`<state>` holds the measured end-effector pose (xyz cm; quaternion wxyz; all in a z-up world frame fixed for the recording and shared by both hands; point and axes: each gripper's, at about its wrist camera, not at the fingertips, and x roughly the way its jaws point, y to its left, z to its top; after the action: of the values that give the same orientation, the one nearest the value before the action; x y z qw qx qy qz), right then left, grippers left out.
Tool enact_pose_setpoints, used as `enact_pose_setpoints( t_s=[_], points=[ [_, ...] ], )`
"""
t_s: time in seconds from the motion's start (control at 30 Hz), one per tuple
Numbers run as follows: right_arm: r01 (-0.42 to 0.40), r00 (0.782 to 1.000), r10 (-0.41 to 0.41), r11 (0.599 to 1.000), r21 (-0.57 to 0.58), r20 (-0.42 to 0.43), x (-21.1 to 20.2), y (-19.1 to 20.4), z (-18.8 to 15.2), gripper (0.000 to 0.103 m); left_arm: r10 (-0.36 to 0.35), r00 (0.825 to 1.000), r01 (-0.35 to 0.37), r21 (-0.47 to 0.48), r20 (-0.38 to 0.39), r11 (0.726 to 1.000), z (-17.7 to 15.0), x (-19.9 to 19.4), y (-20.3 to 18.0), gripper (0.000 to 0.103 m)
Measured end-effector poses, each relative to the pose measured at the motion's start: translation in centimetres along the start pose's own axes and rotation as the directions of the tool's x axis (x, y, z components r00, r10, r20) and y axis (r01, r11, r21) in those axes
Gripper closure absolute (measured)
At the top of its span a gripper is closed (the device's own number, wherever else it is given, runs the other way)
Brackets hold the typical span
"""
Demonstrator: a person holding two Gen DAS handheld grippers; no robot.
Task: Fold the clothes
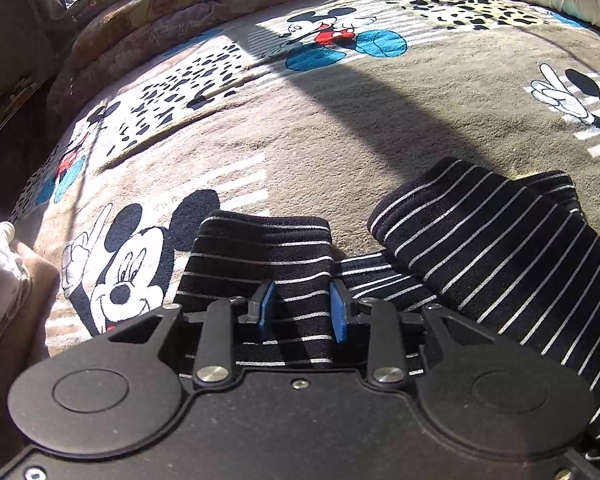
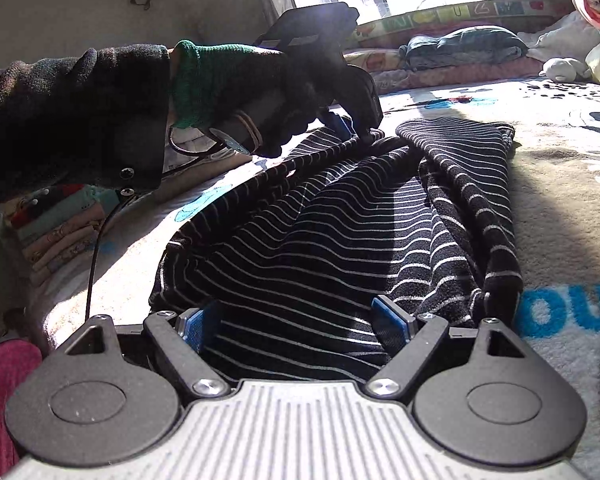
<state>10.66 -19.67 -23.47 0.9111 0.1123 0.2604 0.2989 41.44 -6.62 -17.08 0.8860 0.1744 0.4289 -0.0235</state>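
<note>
Low in both frames, your left gripper (image 1: pixel 302 312) and right gripper (image 2: pixel 296 326) hover with jaws spread, gripping nothing, over the striped sweater (image 2: pixel 320 232), its 2 sleeves already folded inward.

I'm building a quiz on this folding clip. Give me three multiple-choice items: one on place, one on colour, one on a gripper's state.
1. The striped garment lies on:
A. a cartoon-print blanket
B. a wooden floor
C. a chair

2. The garment's stripes are:
A. red
B. white
C. yellow

3. The right gripper is:
A. shut on the garment
B. open
C. out of view

Answers: 1 A, the blanket spreads beneath it; 2 B, thin white lines on black; 3 B, its blue pads stand wide apart over the cloth.
</note>
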Motion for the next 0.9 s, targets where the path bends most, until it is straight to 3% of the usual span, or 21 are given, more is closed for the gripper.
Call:
enact_pose_setpoints(
  t_s=[0.1,0.33,0.5,0.9],
  points=[
    [-0.007,1.0,0.007,1.0,0.007,0.009,-0.1,-0.2,-0.1,0.021,0.008,1.0,-0.008,-0.005,0.017,1.0,0.0,-0.9,0.5,0.097],
    [-0.029,0.999,0.028,0.999,0.03,0.03,-0.3,-0.6,-0.3,0.021,0.001,0.994,0.003,-0.04,0.11,0.999,-0.6,-5.6,3.3,0.098],
    [-0.04,0.999,0.039,0.998,0.039,0.037,-0.3,-0.8,-0.3,0.021,-0.008,0.98,0.03,-0.109,0.197,0.994,-1.6,-10.3,6.7,0.098],
    [-0.058,0.997,0.055,0.997,0.059,0.054,-0.3,-1.1,-0.6,0.02,0.004,0.948,0.095,-0.295,0.319,0.951,-6.8,-18.5,16.8,0.1]
  ],
)
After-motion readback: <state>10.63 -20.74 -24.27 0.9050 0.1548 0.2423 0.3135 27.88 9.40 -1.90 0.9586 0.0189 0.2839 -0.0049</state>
